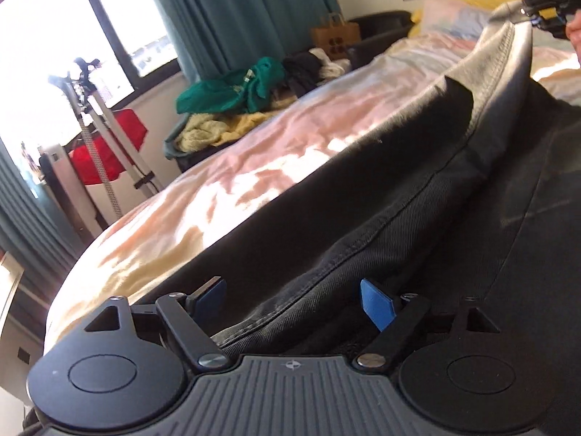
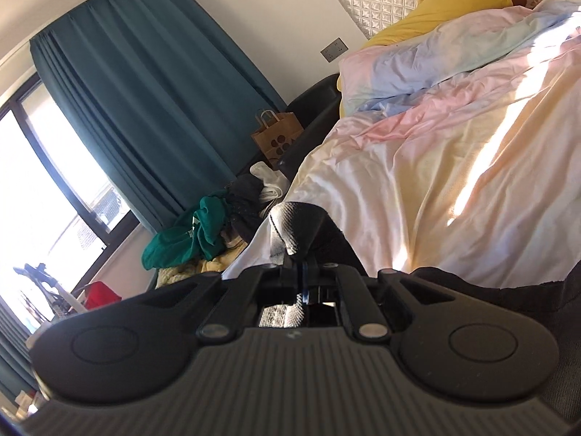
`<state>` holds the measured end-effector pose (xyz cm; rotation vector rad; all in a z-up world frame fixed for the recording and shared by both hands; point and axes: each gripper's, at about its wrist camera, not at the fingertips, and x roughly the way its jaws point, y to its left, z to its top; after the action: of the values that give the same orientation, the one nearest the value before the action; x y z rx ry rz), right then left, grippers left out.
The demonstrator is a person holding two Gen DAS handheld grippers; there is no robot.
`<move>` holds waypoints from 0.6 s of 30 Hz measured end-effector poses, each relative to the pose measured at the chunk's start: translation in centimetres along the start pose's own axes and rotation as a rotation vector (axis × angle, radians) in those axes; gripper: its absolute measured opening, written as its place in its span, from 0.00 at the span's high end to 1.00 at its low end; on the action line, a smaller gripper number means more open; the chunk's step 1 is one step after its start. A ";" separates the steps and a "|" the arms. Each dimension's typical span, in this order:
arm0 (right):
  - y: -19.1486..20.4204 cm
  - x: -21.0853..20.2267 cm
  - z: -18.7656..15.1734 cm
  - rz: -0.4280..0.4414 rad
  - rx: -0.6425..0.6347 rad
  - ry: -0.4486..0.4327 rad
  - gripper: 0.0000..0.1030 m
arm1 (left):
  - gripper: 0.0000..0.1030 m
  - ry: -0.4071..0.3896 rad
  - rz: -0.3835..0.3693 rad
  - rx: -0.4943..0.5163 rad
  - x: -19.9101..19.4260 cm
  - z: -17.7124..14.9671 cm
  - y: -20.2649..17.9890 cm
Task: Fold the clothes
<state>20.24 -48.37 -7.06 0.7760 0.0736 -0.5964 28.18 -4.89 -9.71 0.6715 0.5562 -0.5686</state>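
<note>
Bed (image 2: 454, 167): pastel duvet in pink, yellow and blue, sunlit, filling most of both views. Dark garment (image 1: 417, 196): black or charcoal twill with stitched seams, draped across the bed and stretched between the two tools, one end raised toward the far side of the bed. Teal curtain (image 2: 145, 109): hangs beside a bright window. Clothes pile (image 1: 239, 98): green, yellow, dark and white items heaped beside the bed. Brown paper bag (image 2: 276, 138): handled, printed with a cluster of dark dots; no readable lettering. Left gripper (image 1: 294, 299): jaws spread wide, blue fingertips (image 1: 376, 303) well apart, with a seamed fold of the dark garment lying between them; whether the pads touch the cloth cannot be told. Right gripper (image 2: 303, 272): jaws drawn fully together, pinching a bunched fold of the dark garment that stands up just ahead of the fingers; from the left wrist view it appears small at the far end of the lifted cloth (image 1: 541, 11). Wall socket plate (image 2: 334, 50): grey, unmarked.
</note>
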 end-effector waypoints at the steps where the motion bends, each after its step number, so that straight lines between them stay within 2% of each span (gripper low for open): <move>1: -0.2 0.1 -0.2 0.001 -0.010 -0.004 0.94 | 0.36 0.024 -0.023 0.009 0.9 0.0 -0.1; 2: -0.5 0.1 -0.4 0.003 -0.021 -0.008 0.94 | 0.51 0.046 -0.049 0.009 1.7 0.1 -0.1; 3: -0.6 0.1 -0.4 0.007 -0.027 -0.009 0.94 | 0.60 0.058 -0.063 -0.006 2.1 0.2 0.0; 5: -0.8 0.0 -0.5 0.017 -0.035 -0.010 0.94 | 0.87 0.058 -0.068 -0.052 2.0 0.5 0.6; 6: -0.8 -0.2 -0.5 0.023 -0.039 -0.012 0.94 | 0.91 0.047 -0.061 -0.075 1.5 0.7 1.1; 10: 0.1 -1.5 0.1 0.061 -0.039 -0.028 0.94 | 0.96 -0.050 -0.069 -0.245 -2.7 1.4 4.4; 12: 1.1 -2.8 0.5 0.072 -0.043 -0.052 0.94 | 0.96 -0.120 -0.042 -0.326 -5.5 1.8 6.1; 15: 3.4 -5.8 1.6 0.097 -0.048 -0.133 0.94 | 0.96 -0.232 0.011 -0.451 -9.6 2.6 9.4; 18: 6.2 -7.6 3.3 0.129 -0.057 -0.192 0.94 | 0.96 -0.296 0.068 -0.545 -11.1 3.7 12.0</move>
<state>16.69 -43.50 1.38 0.6603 -0.1340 -0.5415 29.06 3.64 4.73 0.0855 0.3828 -0.4151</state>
